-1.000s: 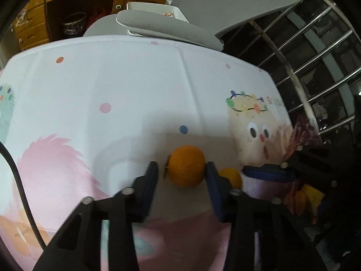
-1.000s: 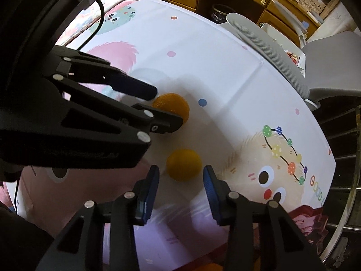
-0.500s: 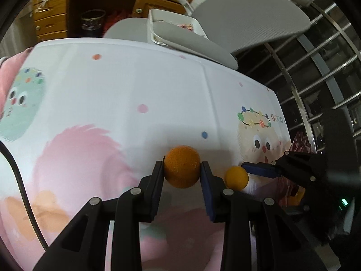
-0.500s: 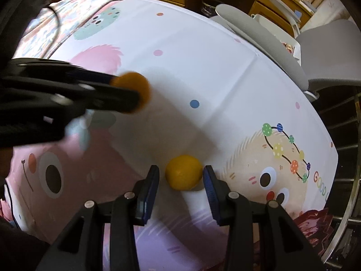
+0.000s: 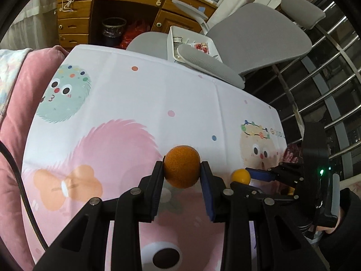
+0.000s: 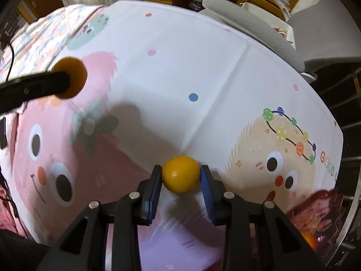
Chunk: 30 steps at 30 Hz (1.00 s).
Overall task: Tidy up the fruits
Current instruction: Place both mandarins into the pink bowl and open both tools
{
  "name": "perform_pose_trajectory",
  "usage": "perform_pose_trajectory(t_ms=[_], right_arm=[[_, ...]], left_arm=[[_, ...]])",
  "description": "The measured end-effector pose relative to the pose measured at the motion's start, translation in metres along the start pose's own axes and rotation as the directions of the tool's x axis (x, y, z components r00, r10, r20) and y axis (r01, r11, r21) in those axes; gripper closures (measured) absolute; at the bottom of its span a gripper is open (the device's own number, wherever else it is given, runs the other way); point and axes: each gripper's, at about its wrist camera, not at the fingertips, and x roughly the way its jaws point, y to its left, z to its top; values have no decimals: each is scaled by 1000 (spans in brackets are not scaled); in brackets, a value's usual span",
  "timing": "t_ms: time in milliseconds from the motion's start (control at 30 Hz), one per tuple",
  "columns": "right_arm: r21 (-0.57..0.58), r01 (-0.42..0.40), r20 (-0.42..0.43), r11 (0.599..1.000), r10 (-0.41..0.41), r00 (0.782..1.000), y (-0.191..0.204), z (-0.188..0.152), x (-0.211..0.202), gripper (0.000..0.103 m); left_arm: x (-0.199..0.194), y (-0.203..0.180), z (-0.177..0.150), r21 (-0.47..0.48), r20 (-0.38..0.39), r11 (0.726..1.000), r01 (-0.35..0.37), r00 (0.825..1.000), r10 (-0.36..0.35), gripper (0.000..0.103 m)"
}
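My left gripper (image 5: 182, 172) is shut on a rough-skinned orange (image 5: 181, 166) and holds it above the cartoon-print tablecloth (image 5: 126, 103). The same orange (image 6: 71, 76) shows at the left of the right wrist view, lifted off the cloth. My right gripper (image 6: 181, 174) is shut on a smaller yellow-orange fruit (image 6: 181, 174) low over the cloth; it also shows in the left wrist view (image 5: 241, 176). Whether that fruit still touches the cloth is unclear.
A red bag (image 6: 315, 212) with another orange fruit (image 6: 309, 239) lies at the table's right front corner. A grey office chair (image 5: 252, 36) with a white tray (image 5: 191, 43) stands behind the table. A pink cushion (image 5: 20, 94) lies on the left. Metal railings (image 5: 320, 72) run on the right.
My left gripper closed on the orange and lifted it up and to the left. My right gripper moved forward around the yellow-orange fruit and closed on it.
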Motion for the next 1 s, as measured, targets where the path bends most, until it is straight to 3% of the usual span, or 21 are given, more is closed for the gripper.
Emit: perform_pose_trajectory(t_ms=[400, 700, 1000], right_arm=[[76, -34, 98, 997, 26, 995, 0, -46, -72, 69], [103, -47, 139, 994, 32, 990, -17, -128, -119, 68], [165, -56, 144, 985, 32, 989, -58, -204, -138, 68]], left_arm=[[-32, -45, -47, -5, 14, 1000, -31, 999, 31, 72], [-43, -114, -99, 11, 26, 1000, -25, 999, 25, 72], [-45, -187, -146, 47, 25, 999, -12, 1000, 11, 72]])
